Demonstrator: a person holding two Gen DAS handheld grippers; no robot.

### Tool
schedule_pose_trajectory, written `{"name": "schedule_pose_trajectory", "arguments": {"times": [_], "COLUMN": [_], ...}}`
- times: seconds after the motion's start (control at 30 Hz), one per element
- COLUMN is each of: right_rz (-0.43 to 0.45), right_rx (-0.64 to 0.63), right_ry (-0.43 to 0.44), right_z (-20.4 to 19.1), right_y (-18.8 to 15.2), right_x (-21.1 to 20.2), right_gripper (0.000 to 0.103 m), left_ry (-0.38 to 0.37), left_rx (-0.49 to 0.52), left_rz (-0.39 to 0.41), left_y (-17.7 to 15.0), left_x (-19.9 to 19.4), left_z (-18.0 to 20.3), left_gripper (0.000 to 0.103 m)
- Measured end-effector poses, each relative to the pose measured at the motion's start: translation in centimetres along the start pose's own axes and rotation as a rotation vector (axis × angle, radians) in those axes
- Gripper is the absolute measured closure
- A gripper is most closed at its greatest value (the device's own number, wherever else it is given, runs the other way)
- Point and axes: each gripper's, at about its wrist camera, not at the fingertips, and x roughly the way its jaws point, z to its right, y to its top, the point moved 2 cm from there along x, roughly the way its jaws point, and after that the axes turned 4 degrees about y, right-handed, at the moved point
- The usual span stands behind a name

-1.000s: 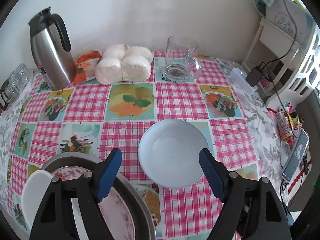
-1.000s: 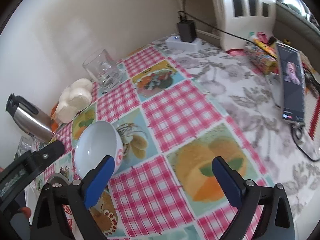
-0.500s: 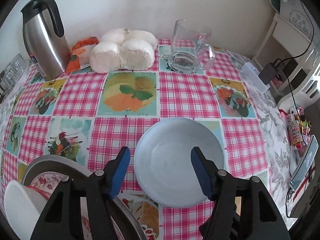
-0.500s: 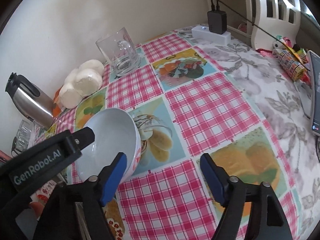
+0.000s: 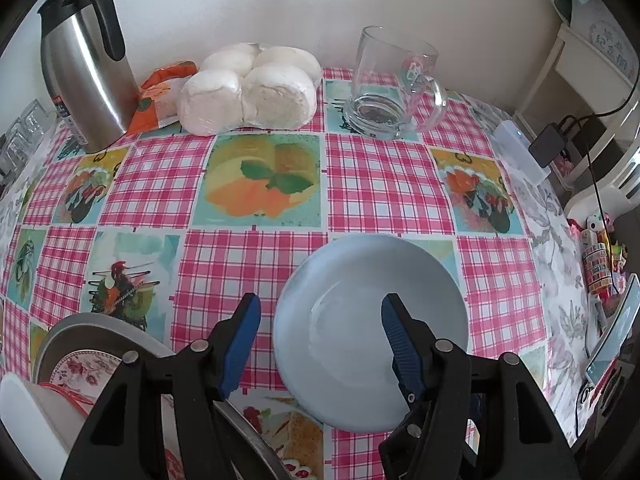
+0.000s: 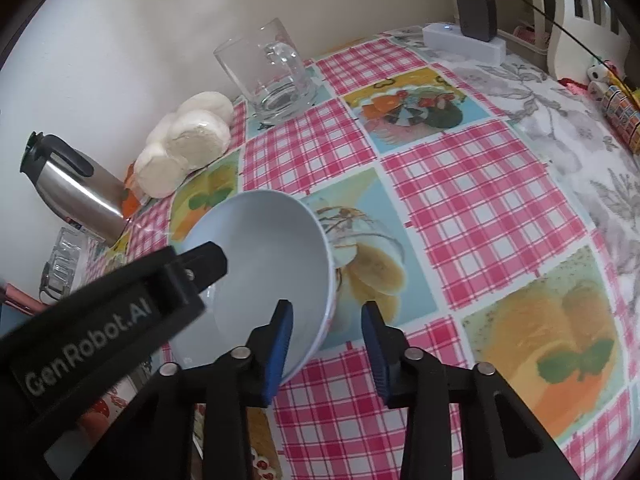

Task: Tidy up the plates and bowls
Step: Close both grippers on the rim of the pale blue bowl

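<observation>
A pale blue bowl (image 5: 360, 304) stands on the checked tablecloth; it also shows in the right wrist view (image 6: 272, 256). My left gripper (image 5: 320, 336) is open and straddles the bowl's left rim, one finger outside and one inside. My right gripper (image 6: 326, 336) is open and straddles the bowl's right rim, its left finger inside the bowl. A metal tray (image 5: 100, 328) at lower left holds a floral plate (image 5: 84, 364) and a white bowl (image 5: 28, 420).
A steel thermos jug (image 5: 88, 64), wrapped white buns (image 5: 248, 88) and a glass mug (image 5: 392, 84) stand along the wall. A white power strip (image 6: 460, 40) with a plugged-in charger, a phone (image 5: 612, 340) and small clutter lie at the right edge.
Both grippers have moved in onto the bowl and narrowed their opening. Each now straddles the bowl's rim, the left from one side, the right from the other.
</observation>
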Motion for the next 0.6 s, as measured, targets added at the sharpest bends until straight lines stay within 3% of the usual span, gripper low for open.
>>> {"name": "schedule_pose_trajectory", "arguments": {"times": [0.13, 0.23, 0.6], "right_rz": [0.017, 0.021, 0.030], "right_rx": [0.001, 0.016, 0.081], "right_ry": [0.006, 0.007, 0.011], "right_z": [0.1, 0.8, 3.2], "right_y": [0.2, 0.4, 0.8], "right_x": [-0.4, -0.7, -1.2], "right_gripper": [0.084, 0.089, 0.091], "left_ry": [-0.006, -0.014, -0.045], "left_rx": [0.008, 0.010, 0.037], "left_rz": [-0.006, -0.010, -0.062], "left_y": [-0.1, -0.1, -1.0], "left_x": [0.2, 0.2, 1.2], "left_z": [0.2, 0.2, 1.2], "left_gripper": [0.039, 0.041, 0.054]}}
